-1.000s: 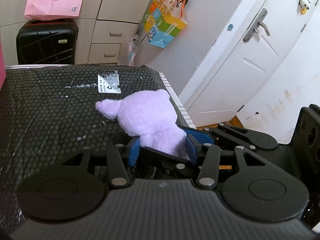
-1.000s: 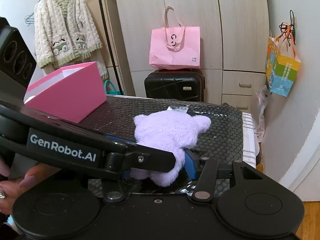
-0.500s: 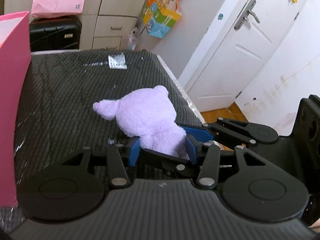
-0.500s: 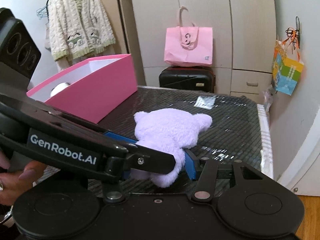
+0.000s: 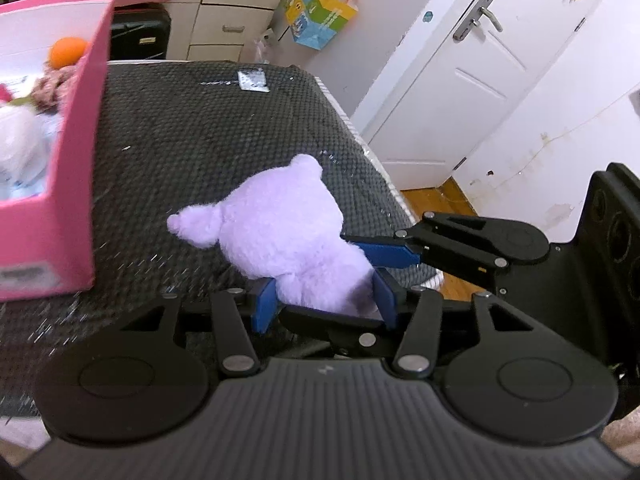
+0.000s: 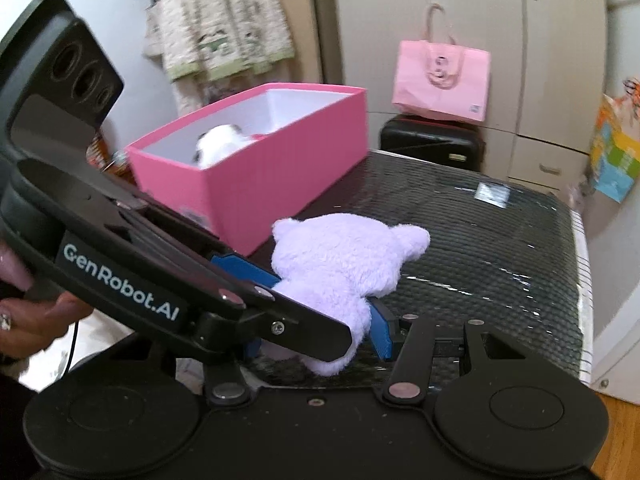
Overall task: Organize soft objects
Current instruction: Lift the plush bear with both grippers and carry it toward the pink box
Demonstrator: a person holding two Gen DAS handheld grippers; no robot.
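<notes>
Lilac plush toy (image 5: 280, 236): fluffy, rounded, two stubby ears, lower body pinched from both sides. Left gripper (image 5: 325, 300) blue fingers (image 5: 264, 306) clamped on its base, having just eased slightly apart; right gripper (image 6: 316, 334) fingers (image 6: 380, 330) grasping same toy crosswise. Toy seems raised just above counter (image 5: 192, 148), contact unclear. Counter: dark, dimpled, glossy wrap. Pink box (image 6: 256, 168): rigid, rectangular, white inside, just beside toy, holding white plush (image 6: 218, 146), orange ball (image 5: 68, 51). Hand (image 6: 28, 312) on left gripper's handle.
</notes>
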